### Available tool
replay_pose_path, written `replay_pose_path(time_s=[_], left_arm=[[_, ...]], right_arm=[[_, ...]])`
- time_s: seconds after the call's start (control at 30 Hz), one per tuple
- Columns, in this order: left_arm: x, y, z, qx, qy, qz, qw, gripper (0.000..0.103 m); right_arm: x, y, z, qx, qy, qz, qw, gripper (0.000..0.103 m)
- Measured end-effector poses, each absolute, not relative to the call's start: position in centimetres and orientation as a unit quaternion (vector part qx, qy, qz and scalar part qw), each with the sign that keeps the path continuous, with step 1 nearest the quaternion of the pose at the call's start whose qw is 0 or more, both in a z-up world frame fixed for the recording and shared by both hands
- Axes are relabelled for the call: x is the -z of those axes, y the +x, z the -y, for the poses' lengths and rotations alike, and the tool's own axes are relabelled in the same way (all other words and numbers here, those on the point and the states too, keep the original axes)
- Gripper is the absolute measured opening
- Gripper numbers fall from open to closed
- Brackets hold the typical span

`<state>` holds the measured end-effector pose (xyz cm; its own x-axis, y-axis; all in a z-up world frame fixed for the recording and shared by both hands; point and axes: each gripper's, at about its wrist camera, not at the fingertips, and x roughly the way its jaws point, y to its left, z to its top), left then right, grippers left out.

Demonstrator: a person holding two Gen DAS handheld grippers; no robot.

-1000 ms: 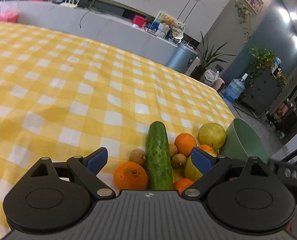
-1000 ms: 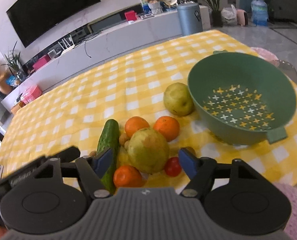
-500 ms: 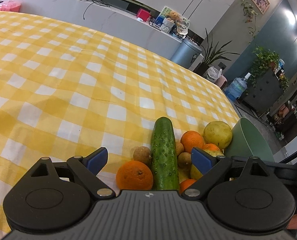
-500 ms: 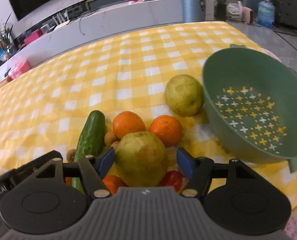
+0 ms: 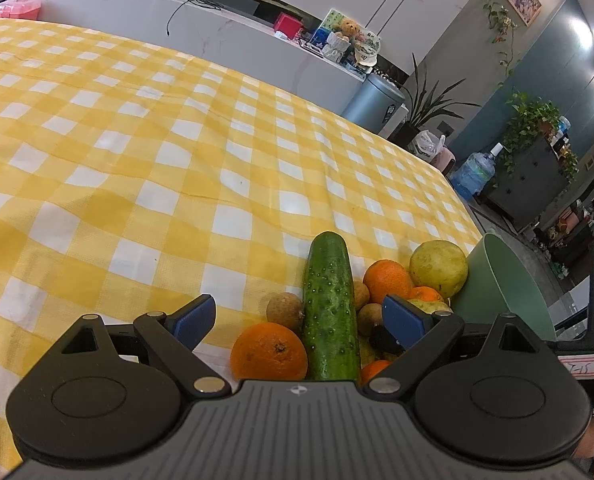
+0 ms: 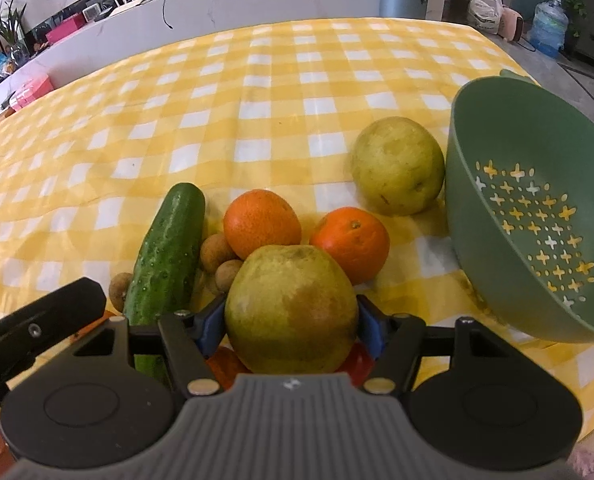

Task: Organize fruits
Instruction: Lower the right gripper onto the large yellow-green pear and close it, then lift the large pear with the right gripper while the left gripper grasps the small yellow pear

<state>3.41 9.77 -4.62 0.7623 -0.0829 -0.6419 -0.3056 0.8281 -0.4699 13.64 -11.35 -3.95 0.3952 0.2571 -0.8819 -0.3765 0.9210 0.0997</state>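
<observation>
your right claw has its two blue pads at both sides of the big yellow-green pear, and they seem to touch its skin, so i judge it is clamped on the pear or very nearly; the pear sits on the heap, not lifted as far as i can see. your left claw stands apart and holds nothing, with one orange and the cucumber lying between its pads but not touched. the green colander, to the right of the right claw and a little ahead, shows only its star-shaped holes inside, so no fruit is sorted yet, i think. the task is at its very beginning: this pear would be the first piece. what is left is nearly everything: just ahead of the right claw two more oranges, ahead and to the right the second pear just beside the colander, to the left the cucumber and some small brown fruits, and something red partly hidden under the held pear. all of them lie on the yellow checked surface.
</observation>
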Motion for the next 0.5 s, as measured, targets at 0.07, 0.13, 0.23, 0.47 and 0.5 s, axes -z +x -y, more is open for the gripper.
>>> replay_pose_path(time_s=[0.07,0.13,0.23,0.47,0.5], left_arm=[[4.71,3.44,-9.75,-0.063,-0.287,-0.340,0.893,0.103],[4.77,3.46,-9.76,-0.065,-0.287,-0.340,0.893,0.103],[4.82,3.46,-9.73,-0.066,-0.286,-0.339,0.894,0.103],[4.88,3.50,-9.63,-0.067,-0.280,-0.343,0.894,0.103],[4.87,3.51,-9.64,-0.068,-0.278,-0.343,0.895,0.103]], right_arm=[[4.19,13.80,11.16,-0.188,-0.058,-0.517,0.833,0.063],[4.18,13.68,11.18,-0.188,-0.056,-0.515,0.835,0.063],[4.21,13.57,11.30,-0.188,-0.055,-0.511,0.837,0.062],[4.08,13.10,11.54,-0.188,-0.056,-0.503,0.842,0.062],[4.03,13.08,11.63,-0.187,-0.053,-0.502,0.842,0.062]])
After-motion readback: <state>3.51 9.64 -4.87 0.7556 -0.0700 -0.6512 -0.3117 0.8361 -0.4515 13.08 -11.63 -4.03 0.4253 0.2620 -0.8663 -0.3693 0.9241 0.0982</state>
